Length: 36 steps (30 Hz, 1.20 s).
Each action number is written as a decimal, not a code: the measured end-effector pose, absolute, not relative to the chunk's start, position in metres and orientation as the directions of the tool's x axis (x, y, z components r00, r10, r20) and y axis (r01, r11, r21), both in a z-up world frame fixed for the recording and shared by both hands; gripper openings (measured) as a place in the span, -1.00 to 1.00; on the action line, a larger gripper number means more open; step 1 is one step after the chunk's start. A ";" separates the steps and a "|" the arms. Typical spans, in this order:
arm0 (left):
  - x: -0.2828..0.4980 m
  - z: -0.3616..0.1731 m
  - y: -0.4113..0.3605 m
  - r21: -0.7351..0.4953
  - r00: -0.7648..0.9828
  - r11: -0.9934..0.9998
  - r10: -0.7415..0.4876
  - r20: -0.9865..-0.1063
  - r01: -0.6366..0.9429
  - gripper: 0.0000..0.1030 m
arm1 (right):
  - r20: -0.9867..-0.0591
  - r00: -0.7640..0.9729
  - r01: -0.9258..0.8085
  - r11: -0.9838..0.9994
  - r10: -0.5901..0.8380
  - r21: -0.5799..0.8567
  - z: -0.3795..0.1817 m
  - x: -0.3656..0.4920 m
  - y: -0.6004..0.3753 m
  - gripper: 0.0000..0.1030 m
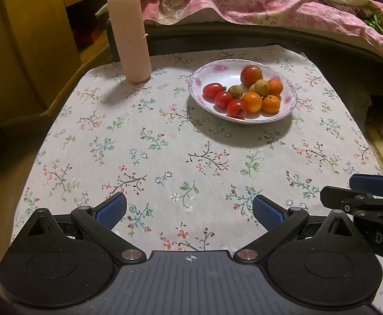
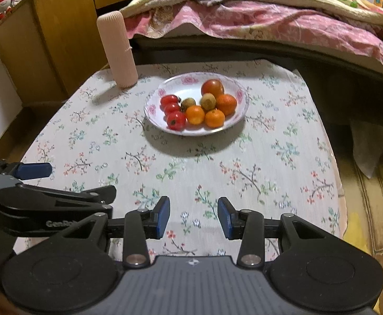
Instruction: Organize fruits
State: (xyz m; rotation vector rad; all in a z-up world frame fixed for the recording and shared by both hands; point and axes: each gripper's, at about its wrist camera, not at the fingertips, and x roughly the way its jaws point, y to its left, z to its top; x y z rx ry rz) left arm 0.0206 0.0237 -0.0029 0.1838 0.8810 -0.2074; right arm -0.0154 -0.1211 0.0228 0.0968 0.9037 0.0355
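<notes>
A white plate with pink flowers [image 1: 224,74] [image 2: 182,85] sits on the far half of the table. On it lie three small red tomatoes [image 1: 224,99] [image 2: 172,109], a larger tomato [image 1: 251,75] [image 2: 212,87], three oranges [image 1: 252,101] [image 2: 195,114] and a few green-brown fruits [image 1: 235,91] [image 2: 208,101]. My left gripper [image 1: 190,210] hangs open and wide over the near tablecloth, holding nothing. My right gripper [image 2: 194,216] is beside it on the right, its jaws open with a narrower gap and nothing between them. Both are well short of the plate.
A tall pink ribbed container [image 1: 131,36] [image 2: 117,50] stands at the table's back left corner. A bed with a pink quilt [image 1: 270,5] runs behind the table. A wooden cabinet [image 1: 41,39] stands to the left. The flowered tablecloth [image 1: 165,144] ends near the right edge.
</notes>
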 end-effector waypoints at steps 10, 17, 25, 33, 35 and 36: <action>0.005 0.000 0.026 0.068 0.623 0.964 -0.111 -0.774 0.257 1.00 | -0.787 0.612 0.027 0.993 0.077 0.119 0.022 -0.028 -0.121 -0.19; -0.004 0.000 0.027 0.069 0.623 0.963 -0.114 -0.774 0.262 1.00 | -0.788 0.611 0.034 0.991 0.081 0.128 0.022 -0.039 -0.121 -0.19; -0.009 0.000 0.029 0.071 0.626 0.962 -0.116 -0.771 0.265 1.00 | -0.788 0.610 0.038 0.990 0.083 0.134 0.023 -0.047 -0.120 -0.19; -0.010 0.001 0.029 0.075 0.633 0.962 -0.114 -0.765 0.263 0.99 | -0.788 0.611 0.039 0.990 0.082 0.133 0.023 -0.049 -0.118 -0.19; -0.011 0.001 0.029 0.079 0.637 0.962 -0.110 -0.763 0.261 1.00 | -0.788 0.611 0.040 0.990 0.083 0.135 0.023 -0.049 -0.118 -0.19; -0.011 0.001 0.028 0.080 0.638 0.962 -0.109 -0.762 0.260 1.00 | -0.788 0.611 0.040 0.990 0.082 0.134 0.023 -0.049 -0.118 -0.19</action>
